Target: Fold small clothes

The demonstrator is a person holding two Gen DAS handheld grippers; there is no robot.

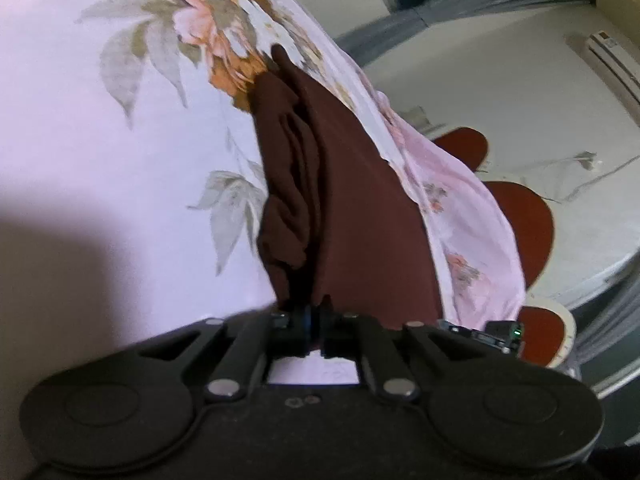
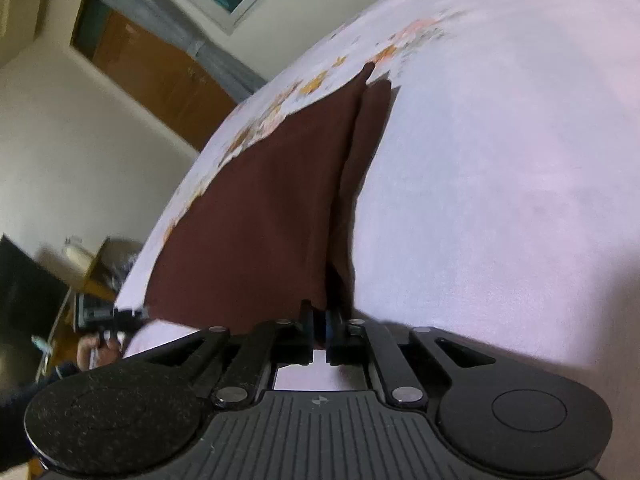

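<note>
A dark brown garment [image 1: 352, 200] lies stretched over a pale pink bedsheet with a flower print [image 1: 120, 128]. My left gripper [image 1: 316, 320] is shut on the garment's near edge, with bunched folds running away from the fingers. My right gripper [image 2: 320, 320] is shut on another edge of the same brown garment [image 2: 260, 208], which spreads flat to the left with a narrow folded strip to the right. The left gripper also shows in the right wrist view [image 2: 108, 316] at the garment's far corner, held by a hand.
The bed's edge drops off to the right in the left wrist view, with red-brown shapes [image 1: 524, 224] beside it. A wall air conditioner [image 1: 612, 60] and curtains show beyond. In the right wrist view a wooden door [image 2: 160, 80] and a cluttered desk [image 2: 80, 272] stand left.
</note>
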